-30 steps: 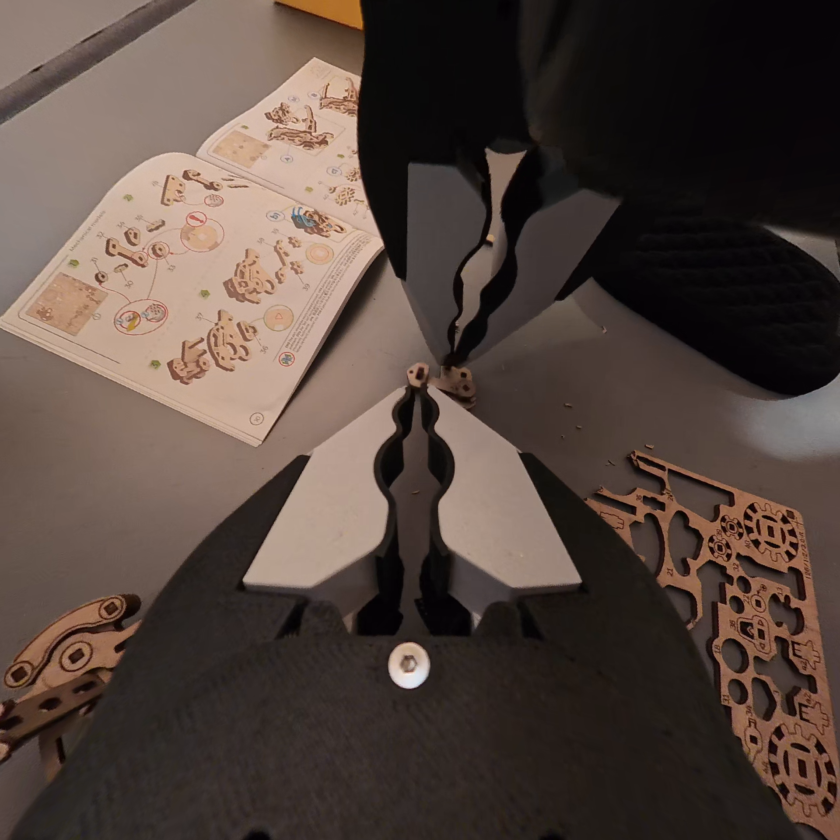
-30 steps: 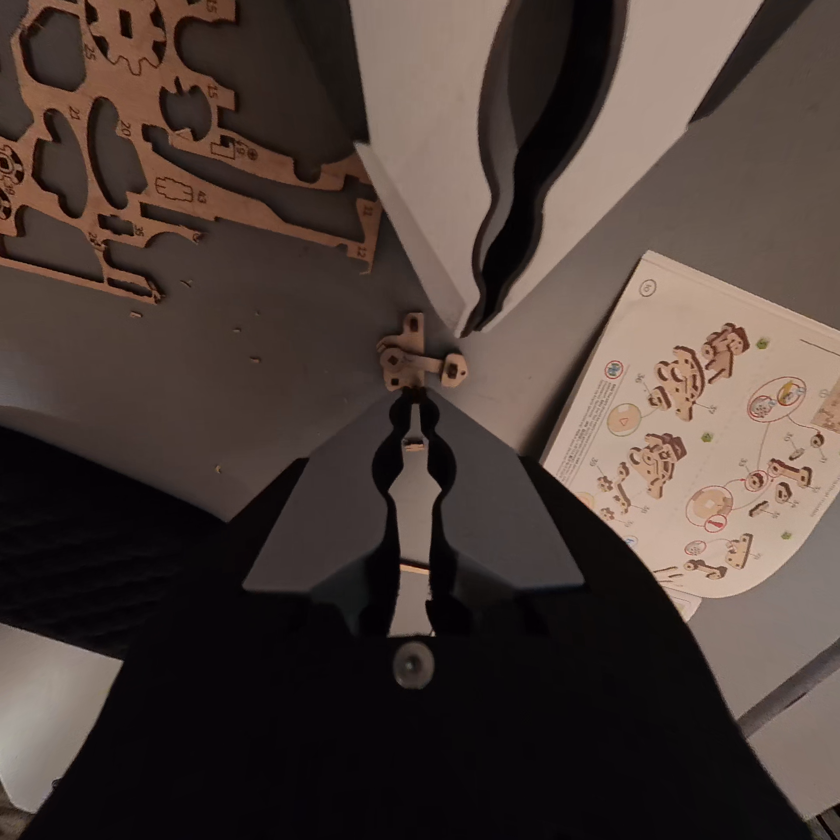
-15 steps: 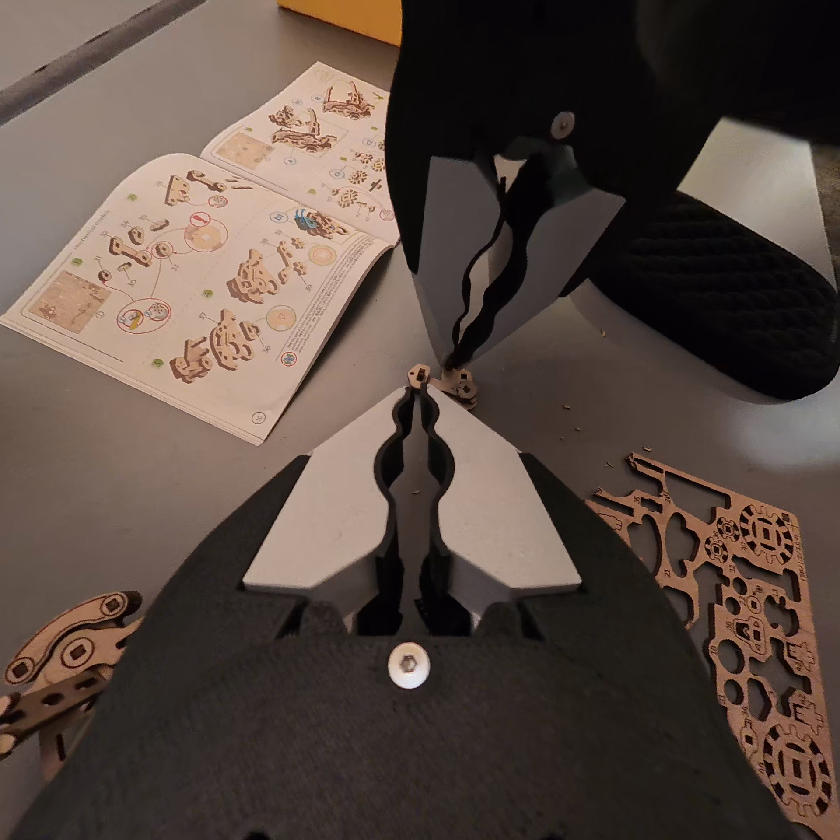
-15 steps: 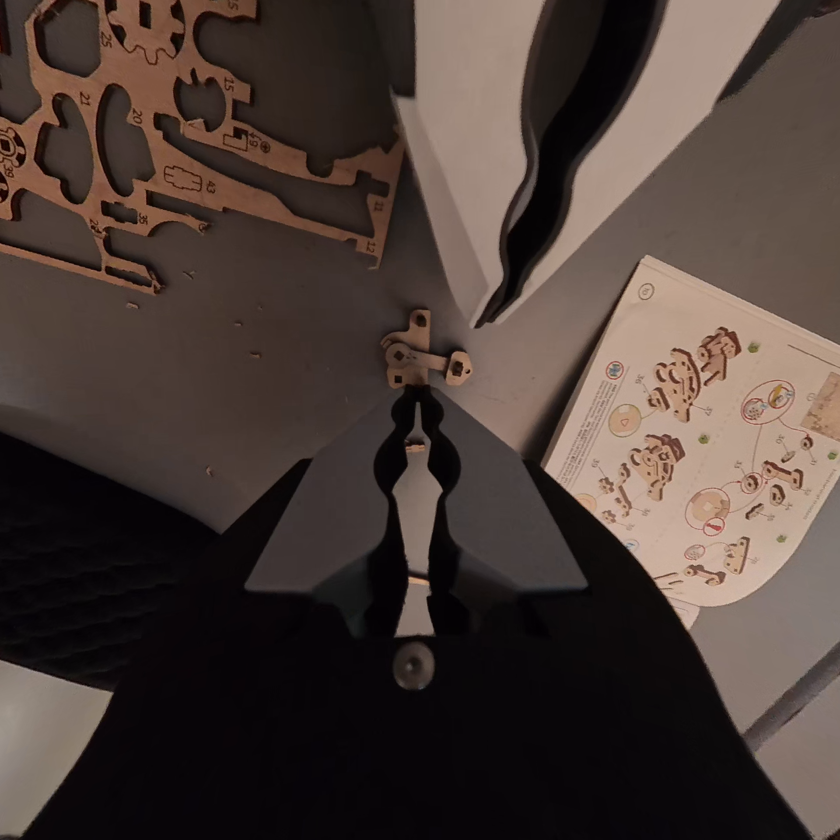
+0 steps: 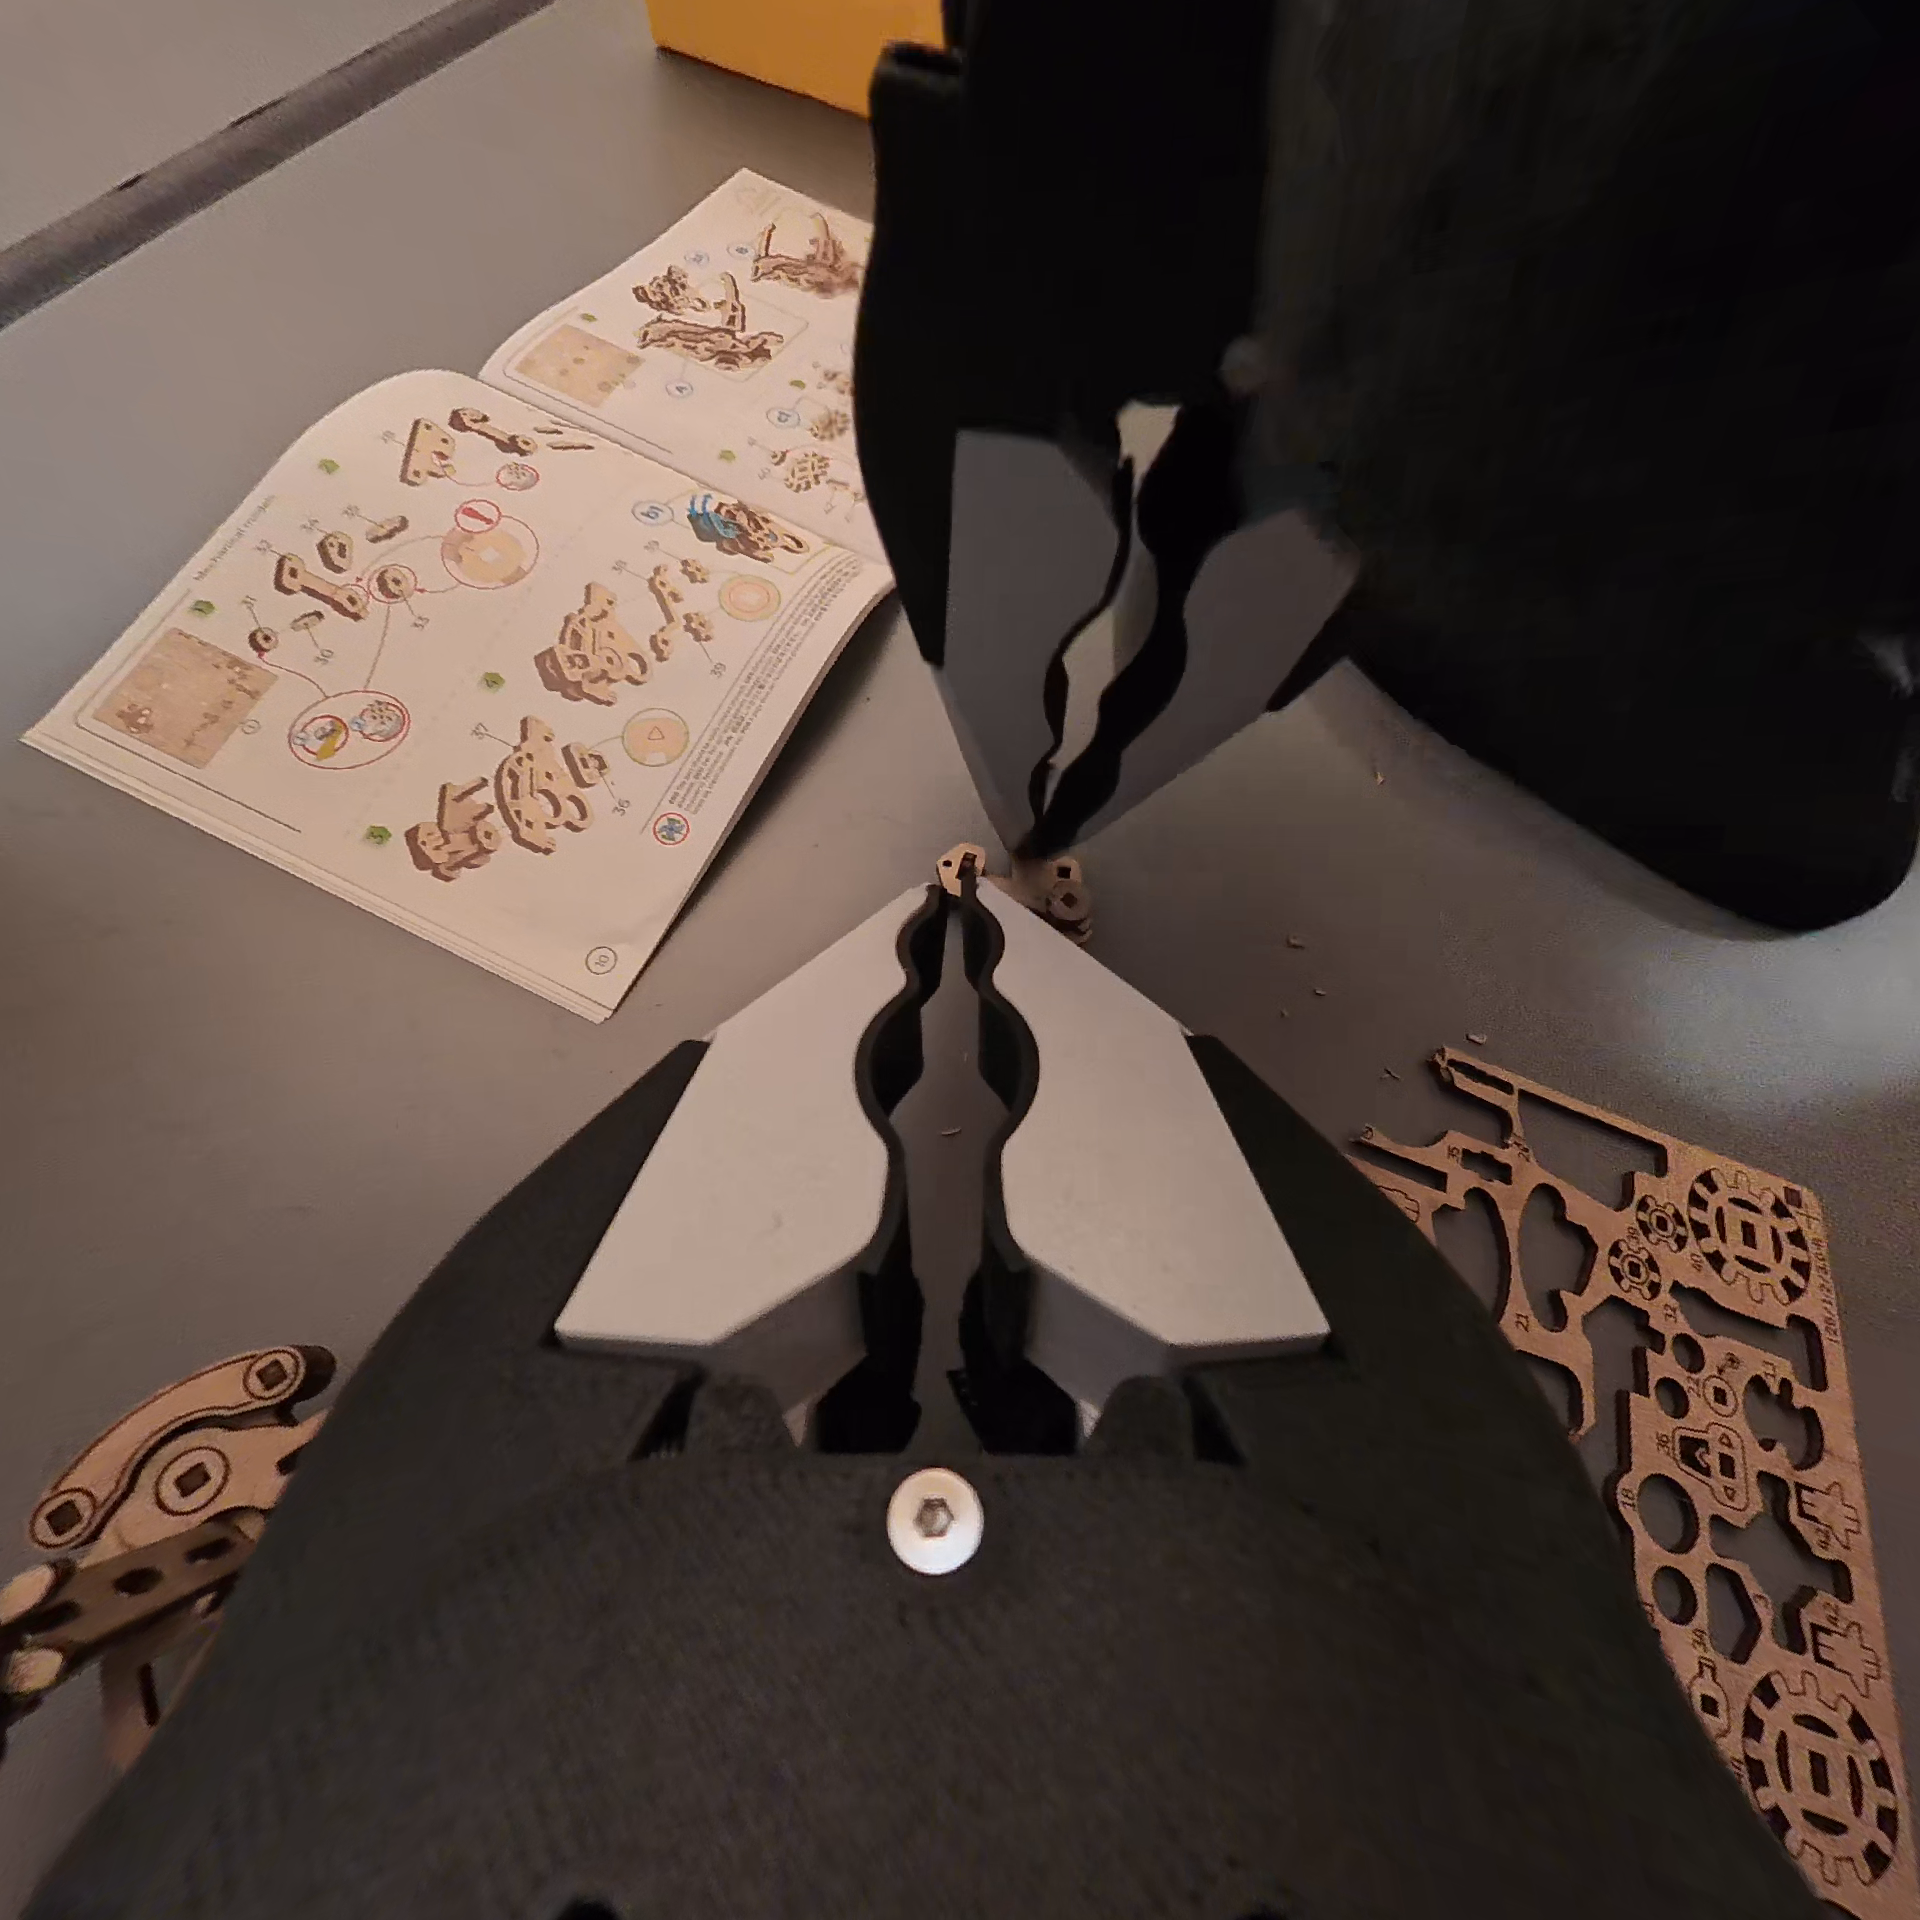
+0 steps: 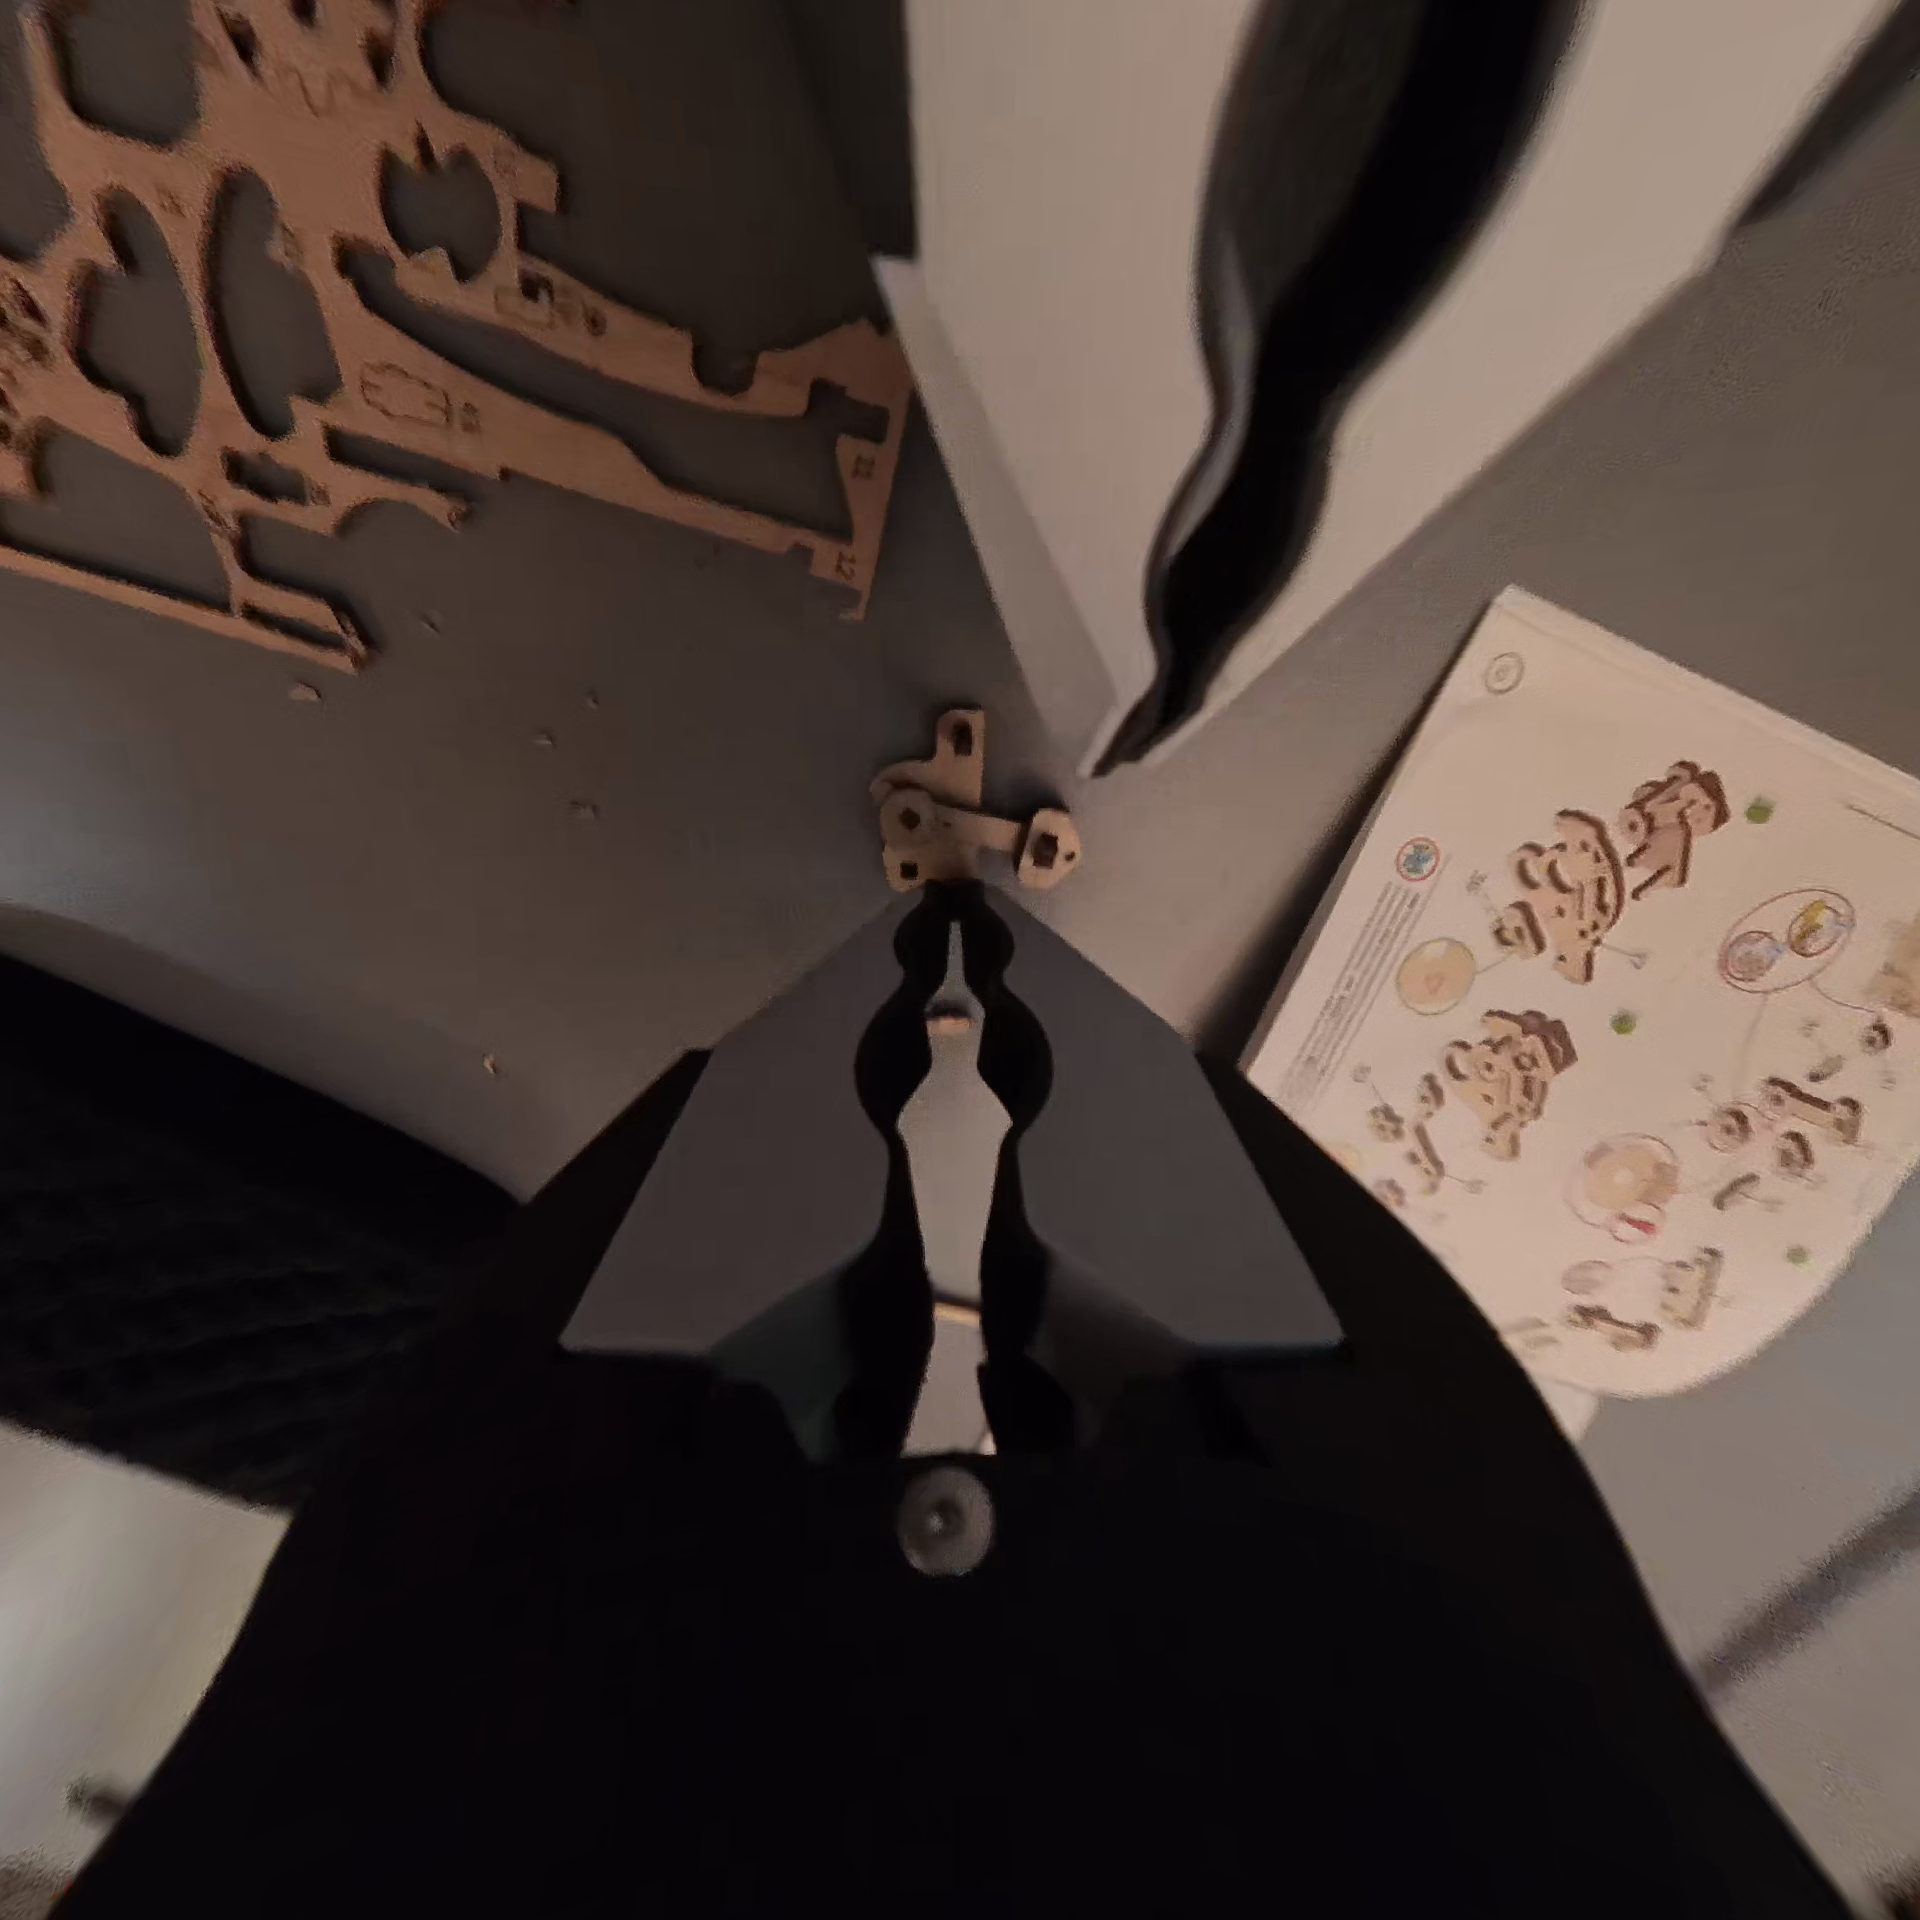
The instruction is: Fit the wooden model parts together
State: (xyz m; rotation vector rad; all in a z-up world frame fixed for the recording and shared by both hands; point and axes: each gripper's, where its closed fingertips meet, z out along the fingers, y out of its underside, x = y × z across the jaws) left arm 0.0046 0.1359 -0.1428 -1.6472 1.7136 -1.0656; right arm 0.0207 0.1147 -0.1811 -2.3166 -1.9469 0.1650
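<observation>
Both grippers met over a small wooden assembly (image 6: 971, 821) on the grey table (image 5: 260, 1122): the left gripper (image 5: 958, 896) pinched its upper tab, the right gripper (image 6: 951, 902) its lower edge. An open instruction booklet (image 5: 436, 665) and a punched-out wooden sheet (image 5: 1704, 1382) lay beside them.

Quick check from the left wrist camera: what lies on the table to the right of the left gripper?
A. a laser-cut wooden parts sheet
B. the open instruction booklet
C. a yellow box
A: the wooden parts sheet lies right of the left gripper; the booklet is on its left.
</observation>
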